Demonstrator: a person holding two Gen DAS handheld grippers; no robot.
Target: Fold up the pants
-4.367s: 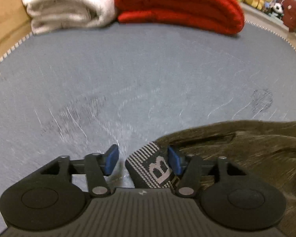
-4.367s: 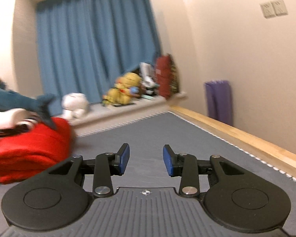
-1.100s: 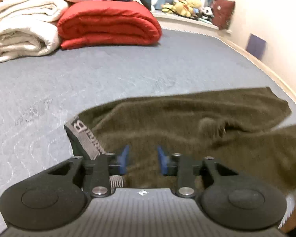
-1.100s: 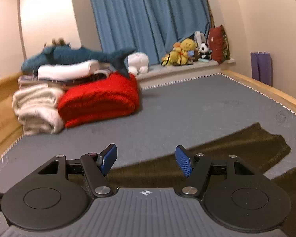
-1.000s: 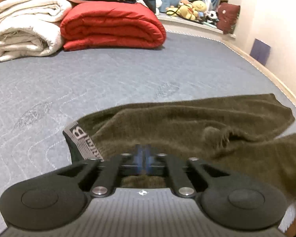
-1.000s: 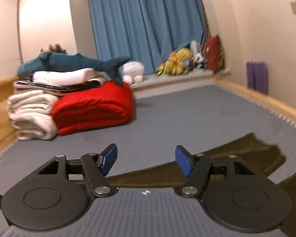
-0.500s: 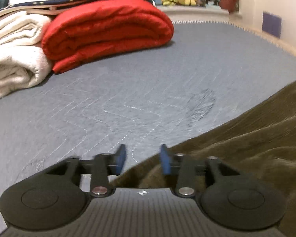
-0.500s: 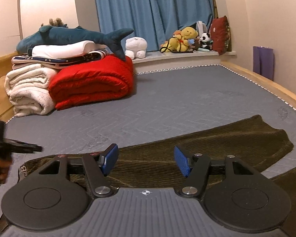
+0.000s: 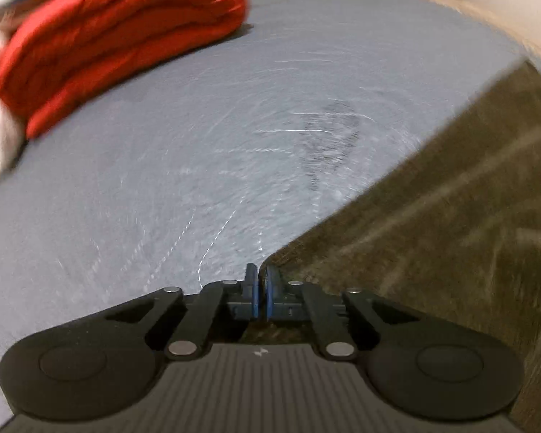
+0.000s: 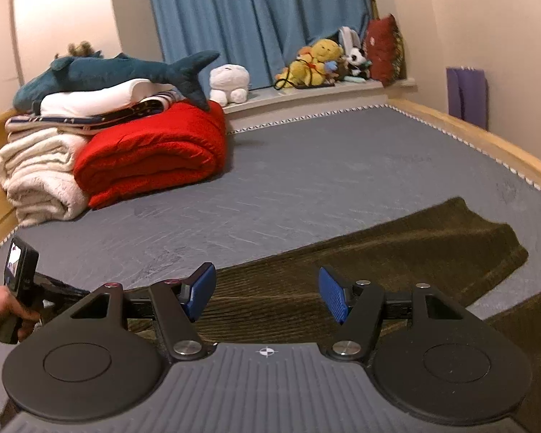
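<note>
Dark olive pants (image 10: 396, 252) lie spread across the grey mattress (image 10: 324, 166), one leg reaching to the right. In the left wrist view the pants (image 9: 432, 223) fill the right side, blurred by motion. My left gripper (image 9: 260, 288) is shut on the pants' edge near the waist end. It also shows at the far left of the right wrist view (image 10: 21, 288), held in a hand. My right gripper (image 10: 267, 294) is open and empty, just above the middle of the pants.
A folded red blanket (image 10: 151, 155), white blankets (image 10: 39, 176) and a plush shark (image 10: 101, 72) are stacked at the mattress's far left. Soft toys (image 10: 321, 61) sit on the window ledge. A wooden bed frame (image 10: 487, 144) runs along the right edge.
My left gripper has closed from open onto the pants' edge and is moving, so its view is blurred. My right gripper has stayed open and almost still above the pants.
</note>
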